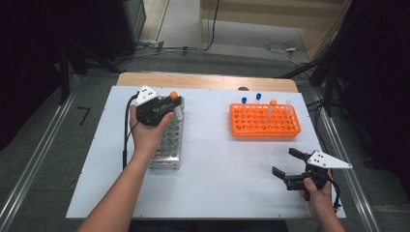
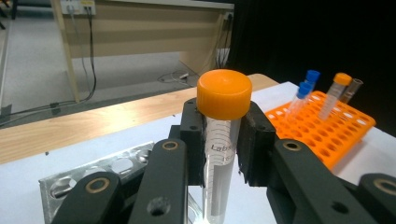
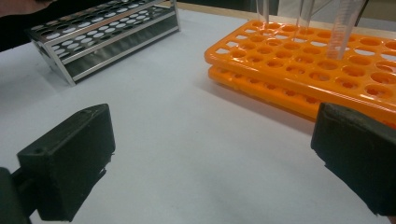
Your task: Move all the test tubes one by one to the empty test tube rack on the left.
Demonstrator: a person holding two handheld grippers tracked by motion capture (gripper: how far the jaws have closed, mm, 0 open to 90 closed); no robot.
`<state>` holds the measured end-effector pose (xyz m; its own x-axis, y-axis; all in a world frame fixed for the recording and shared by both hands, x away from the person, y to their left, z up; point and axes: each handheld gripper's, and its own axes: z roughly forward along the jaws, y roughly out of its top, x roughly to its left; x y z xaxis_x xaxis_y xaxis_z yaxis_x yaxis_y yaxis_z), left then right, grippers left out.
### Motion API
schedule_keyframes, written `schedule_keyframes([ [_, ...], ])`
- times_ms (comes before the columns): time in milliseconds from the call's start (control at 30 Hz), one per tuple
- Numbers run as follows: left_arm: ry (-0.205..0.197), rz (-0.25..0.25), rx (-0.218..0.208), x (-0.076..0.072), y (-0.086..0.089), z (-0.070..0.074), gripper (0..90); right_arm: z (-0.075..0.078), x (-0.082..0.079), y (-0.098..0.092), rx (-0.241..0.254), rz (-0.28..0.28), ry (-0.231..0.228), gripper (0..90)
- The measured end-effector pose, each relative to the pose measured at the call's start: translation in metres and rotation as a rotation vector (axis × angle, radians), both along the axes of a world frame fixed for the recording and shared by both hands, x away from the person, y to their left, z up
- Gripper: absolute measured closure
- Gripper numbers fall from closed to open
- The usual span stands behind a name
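tube clamped over the metal rack

my left gripper (image 2: 223, 154) is clamped on the orange-capped tube (image 2: 223, 140), holding it upright above the far end of the metal rack (image 1: 167, 145). my right gripper (image 1: 290, 164) hangs with jaws wide apart, nothing between them, near the orange rack (image 1: 263, 126).

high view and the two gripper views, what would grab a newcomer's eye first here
Probably the orange-capped tube, clamped upright between the left gripper's pads right above the far end of the metal rack at the table's left. Next, the bright orange rack at the far right, with four tubes standing along its back. The right gripper hovers open and empty near the table's front right corner.
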<state>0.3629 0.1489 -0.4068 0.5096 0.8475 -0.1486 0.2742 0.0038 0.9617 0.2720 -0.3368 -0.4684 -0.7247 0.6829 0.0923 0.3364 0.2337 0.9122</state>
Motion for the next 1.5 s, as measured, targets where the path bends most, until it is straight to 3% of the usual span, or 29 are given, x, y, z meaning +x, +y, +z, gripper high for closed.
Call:
schedule_keyframes([
  [400, -0.025, 0.054, -0.004, 0.032, -0.003, -0.001, 74.7, -0.002, 0.002, -0.001, 0.007, 0.008, 0.013, 0.0],
  [567, -0.039, 0.082, -0.033, 0.044, 0.000, -0.005, 74.7, -0.003, 0.002, -0.003, 0.008, 0.001, 0.019, 0.0],
  [733, -0.029, 0.142, -0.050, 0.055, 0.005, -0.009, 74.7, -0.004, 0.003, -0.004, 0.009, 0.004, 0.020, 0.0],
  [867, -0.015, 0.157, -0.066, 0.061, 0.007, -0.013, 74.7, -0.004, 0.003, -0.004, 0.009, 0.001, 0.020, 0.0],
  [1133, 0.018, 0.162, -0.017, 0.068, 0.002, -0.021, 74.7, -0.005, 0.004, -0.004, 0.010, 0.003, 0.025, 0.0],
  [1367, 0.066, 0.159, 0.076, 0.074, -0.008, -0.022, 74.3, -0.006, 0.004, -0.004, 0.012, 0.003, 0.027, 0.0],
  [1500, 0.089, 0.164, 0.104, 0.077, -0.012, -0.023, 73.7, -0.005, 0.004, -0.004, 0.012, -0.002, 0.028, 0.0],
])
